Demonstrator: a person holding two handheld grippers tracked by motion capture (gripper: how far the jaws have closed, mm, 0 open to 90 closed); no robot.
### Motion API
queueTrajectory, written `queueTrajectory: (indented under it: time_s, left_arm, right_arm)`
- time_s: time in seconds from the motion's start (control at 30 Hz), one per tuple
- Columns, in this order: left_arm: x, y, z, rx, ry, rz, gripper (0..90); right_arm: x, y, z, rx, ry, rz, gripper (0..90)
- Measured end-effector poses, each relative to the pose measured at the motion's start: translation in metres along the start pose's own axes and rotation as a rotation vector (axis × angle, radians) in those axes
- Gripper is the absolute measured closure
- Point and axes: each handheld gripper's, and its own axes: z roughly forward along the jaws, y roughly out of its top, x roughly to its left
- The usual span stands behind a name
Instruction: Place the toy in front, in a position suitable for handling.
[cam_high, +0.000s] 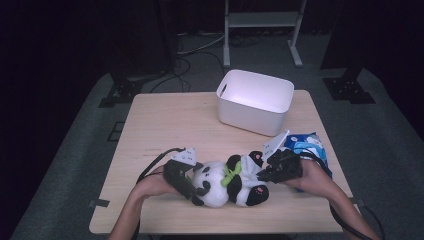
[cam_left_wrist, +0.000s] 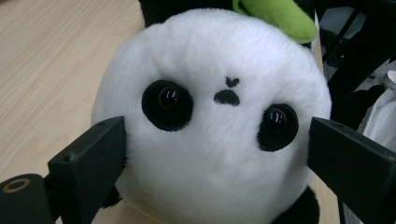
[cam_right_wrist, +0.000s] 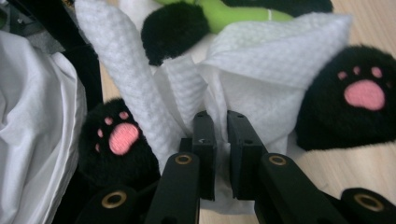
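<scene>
Now panda (cam_left_wrist: 215, 140) between left jaws.

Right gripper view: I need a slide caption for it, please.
Right claw pinches a white wipe lying over the toy panda between its pink-padded feet.

Both grippers, left gripper (cam_high: 192, 192) and right gripper (cam_high: 264, 172), are matte black with brass-ringed screws, grey three-cornered plates on top and black cables trailing.
</scene>
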Motion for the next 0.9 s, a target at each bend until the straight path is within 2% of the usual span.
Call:
queueTrajectory:
  time_s: [0.17, 0.37, 0.63, 0.8, 0.9]
  left_arm:
    - [-0.001, 0.0, 0.001, -0.005, 0.004, 0.017, 5.7]
    - [-0.002, 0.001, 0.002, -0.008, 0.007, 0.031, 6.0]
    - [-0.004, 0.002, 0.003, -0.003, 0.007, 0.044, 6.1]
    - [-0.006, 0.002, 0.004, 0.001, 0.01, 0.054, 6.1]
    - [-0.006, 0.002, 0.005, 0.002, 0.013, 0.058, 6.2]
  right_arm:
    - [-0.005, -0.006, 0.0, -0.004, -0.002, 0.024, 81.8]
    - [-0.009, -0.006, -0.005, -0.025, -0.035, 0.032, 81.9]
    - [-0.009, 0.012, -0.009, -0.067, -0.076, 0.003, 81.9]
    - [-0.011, 0.026, -0.01, -0.073, -0.098, -0.016, 81.9]
    - [-0.014, 0.03, -0.012, -0.082, -0.116, -0.009, 81.9]
